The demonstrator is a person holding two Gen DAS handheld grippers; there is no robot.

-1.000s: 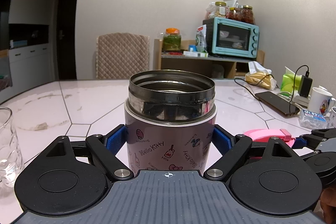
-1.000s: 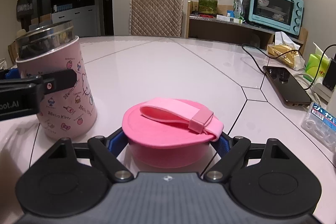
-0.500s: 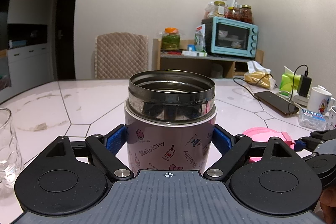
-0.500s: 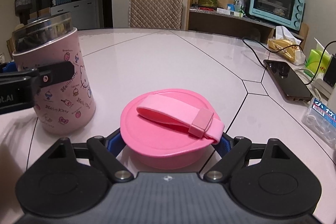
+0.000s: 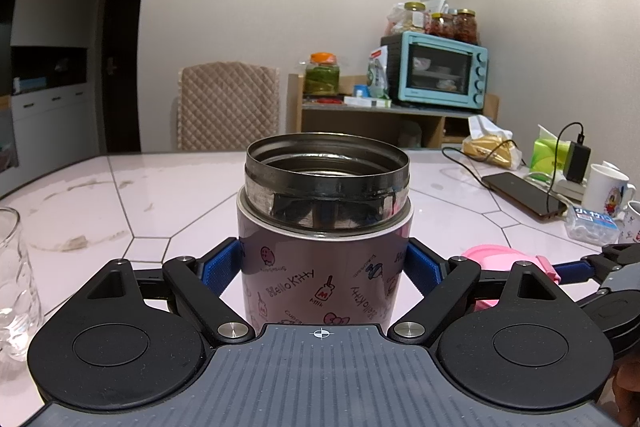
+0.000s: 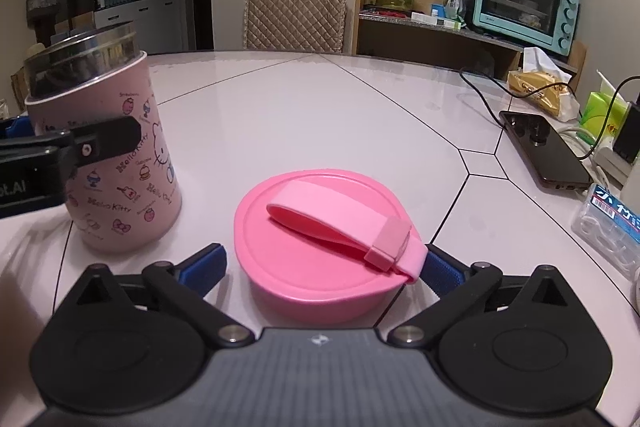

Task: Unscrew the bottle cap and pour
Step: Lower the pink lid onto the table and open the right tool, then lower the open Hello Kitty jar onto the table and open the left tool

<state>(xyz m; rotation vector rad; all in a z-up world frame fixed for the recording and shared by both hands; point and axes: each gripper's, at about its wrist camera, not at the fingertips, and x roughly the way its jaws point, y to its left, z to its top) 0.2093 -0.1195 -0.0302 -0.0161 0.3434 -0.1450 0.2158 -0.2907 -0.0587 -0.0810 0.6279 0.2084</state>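
Observation:
A pink Hello Kitty jar (image 5: 326,267) with an open steel mouth stands upright on the table, and my left gripper (image 5: 326,263) is shut on its body. It also shows in the right wrist view (image 6: 116,167) at the left. The pink cap (image 6: 324,259) with its strap rests on the table right of the jar. My right gripper (image 6: 322,267) has let go of it: the left pad (image 6: 204,265) stands clear of the cap, the right pad (image 6: 438,273) is close beside it. The cap (image 5: 492,259) peeks out at the right in the left wrist view.
A clear glass (image 5: 12,267) stands at the left table edge. At the right are a phone (image 6: 544,147) on a cable, a mug (image 5: 606,187), a small plastic box (image 6: 608,219) and tissue packs. A chair (image 6: 294,13) and a shelf with an oven (image 6: 520,1) stand behind.
My right gripper lowered the cap onto the table and opened its jaws around it. The left gripper and the jar have not moved.

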